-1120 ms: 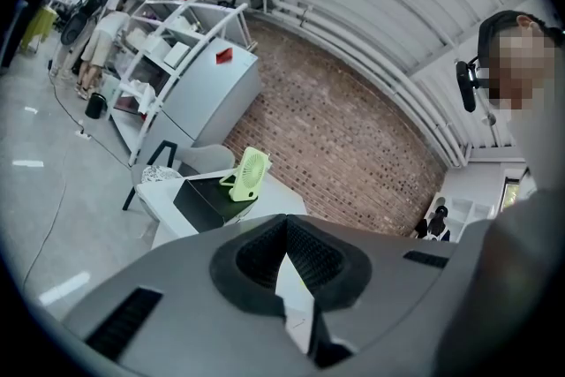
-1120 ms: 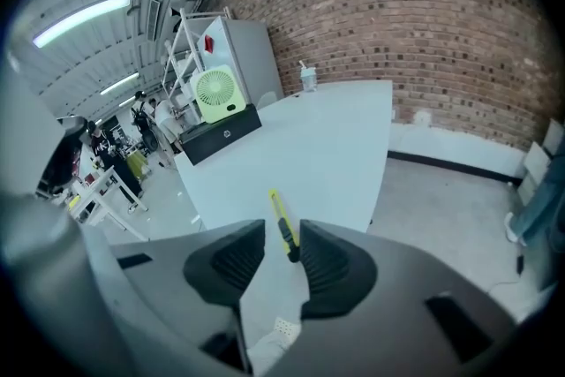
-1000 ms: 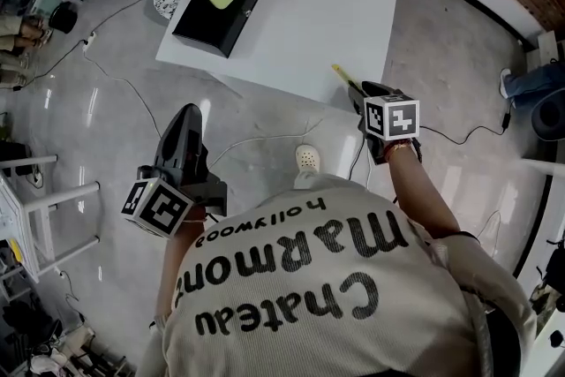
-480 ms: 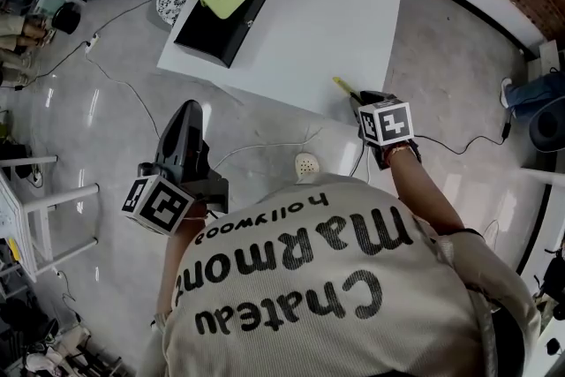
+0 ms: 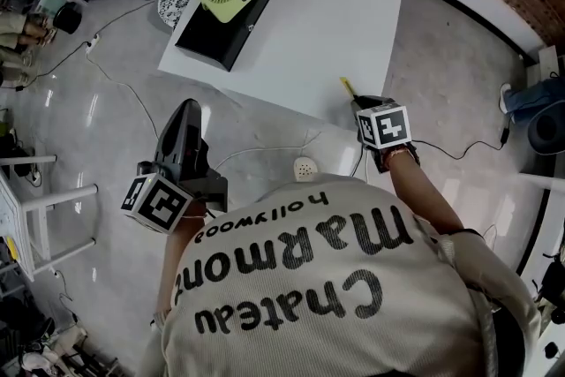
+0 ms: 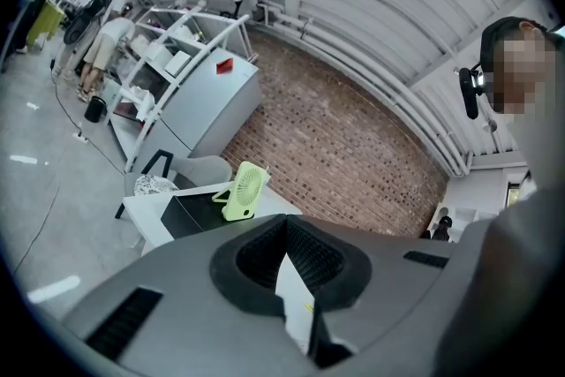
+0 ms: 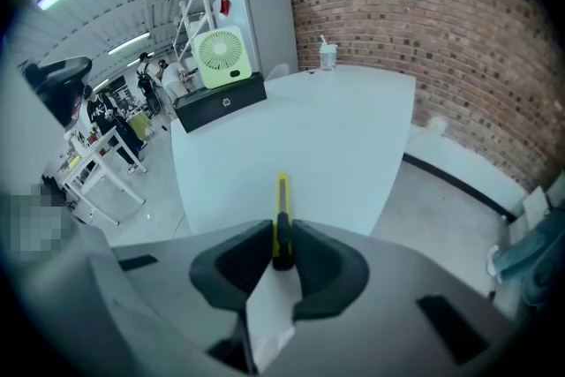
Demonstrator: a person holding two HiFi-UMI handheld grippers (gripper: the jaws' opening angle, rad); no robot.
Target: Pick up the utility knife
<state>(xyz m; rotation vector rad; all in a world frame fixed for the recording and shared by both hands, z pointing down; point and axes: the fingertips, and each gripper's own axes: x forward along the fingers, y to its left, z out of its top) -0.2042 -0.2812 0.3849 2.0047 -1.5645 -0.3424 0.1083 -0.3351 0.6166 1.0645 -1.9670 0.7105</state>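
1. Closing around the utility knife (image 7: 281, 216), the jaws of the right gripper (image 7: 281, 255) are seen with the knife's dark near end between them; they are drawn almost to its sides, and no firm clamp is shown yet.
2. Compared with a second ago, that gripper (image 5: 357, 101) has hardly been shifted; only its jaws have been narrowed from wide apart.
3. The knife (image 5: 345, 86) is still lying flat on the white desk (image 5: 335, 13), at the near edge by the corner.
4. The left gripper (image 5: 187, 114) is held off to the side, away from the desk, its jaws clenched on nothing.
5. The reach is judged finished; the grasp is being made, and lifting remains to be done.
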